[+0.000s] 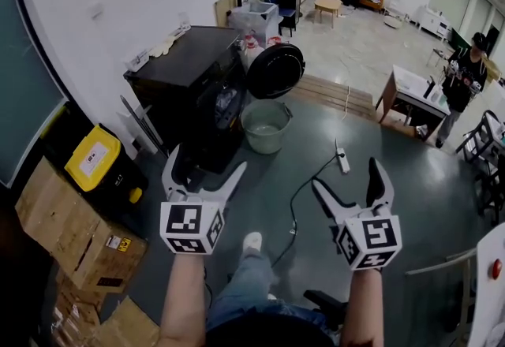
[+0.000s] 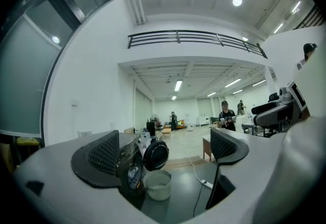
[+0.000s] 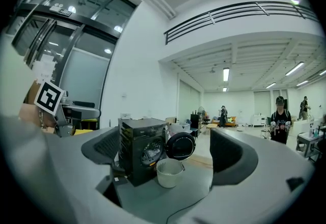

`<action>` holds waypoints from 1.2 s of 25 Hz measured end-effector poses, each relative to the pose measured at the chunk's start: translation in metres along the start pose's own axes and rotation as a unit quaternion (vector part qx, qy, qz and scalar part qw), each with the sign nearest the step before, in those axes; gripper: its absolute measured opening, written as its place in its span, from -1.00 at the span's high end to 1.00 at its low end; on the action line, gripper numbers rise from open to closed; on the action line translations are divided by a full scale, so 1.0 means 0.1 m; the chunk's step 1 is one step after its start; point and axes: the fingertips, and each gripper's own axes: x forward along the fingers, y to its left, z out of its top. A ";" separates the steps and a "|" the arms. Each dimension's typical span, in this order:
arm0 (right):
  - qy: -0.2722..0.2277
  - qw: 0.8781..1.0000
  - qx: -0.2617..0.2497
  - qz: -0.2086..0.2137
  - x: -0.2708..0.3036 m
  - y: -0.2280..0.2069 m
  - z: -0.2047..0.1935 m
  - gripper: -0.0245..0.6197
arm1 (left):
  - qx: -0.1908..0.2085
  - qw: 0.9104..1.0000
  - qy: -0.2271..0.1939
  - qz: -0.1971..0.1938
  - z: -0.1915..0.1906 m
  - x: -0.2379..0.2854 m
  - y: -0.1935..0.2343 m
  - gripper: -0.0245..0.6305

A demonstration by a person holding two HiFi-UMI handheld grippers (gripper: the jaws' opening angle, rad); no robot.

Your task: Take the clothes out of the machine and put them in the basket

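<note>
Left gripper (image 1: 207,158), right gripper (image 1: 346,172) empty (machine (image 1: 189,73) open)

left gripper (image 1: 206,162): held up in the air, jaws wide apart, nothing between them, tips pointing forward and away from the body
right gripper (image 1: 347,176): held up in the air, jaws wide apart, empty, about level with the left one, well apart from it
left forearm (image 1: 183,298): bare, stretched forward
right forearm (image 1: 363,307): bare, stretched forward, roughly parallel to the left
</note>
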 end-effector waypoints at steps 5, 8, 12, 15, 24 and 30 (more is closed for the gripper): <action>0.008 1.000 -0.007 -0.002 0.58 -0.09 0.01 -0.72 | -0.002 1.000 0.005 0.002 -0.05 0.52 0.31 -0.75; 0.016 1.000 -0.010 -0.004 0.94 -0.18 0.02 -0.70 | -0.002 1.000 0.013 0.000 -0.08 0.88 0.47 -0.75; 0.023 1.000 -0.010 -0.001 1.48 -0.24 0.02 -0.69 | -0.004 1.000 0.019 -0.004 -0.15 1.35 0.69 -0.75; 0.036 0.999 -0.011 0.003 1.89 -0.25 -0.03 -0.68 | -0.010 0.999 0.029 -0.008 -0.27 1.69 0.87 -0.75; 0.076 0.997 -0.015 0.020 3.30 -0.17 -0.14 -0.65 | -0.039 0.998 0.055 -0.005 -0.62 2.72 1.69 -0.75; 0.101 0.994 -0.018 -0.023 3.85 -0.27 -0.21 -0.65 | -0.050 0.997 0.066 0.001 -0.79 3.11 2.04 -0.75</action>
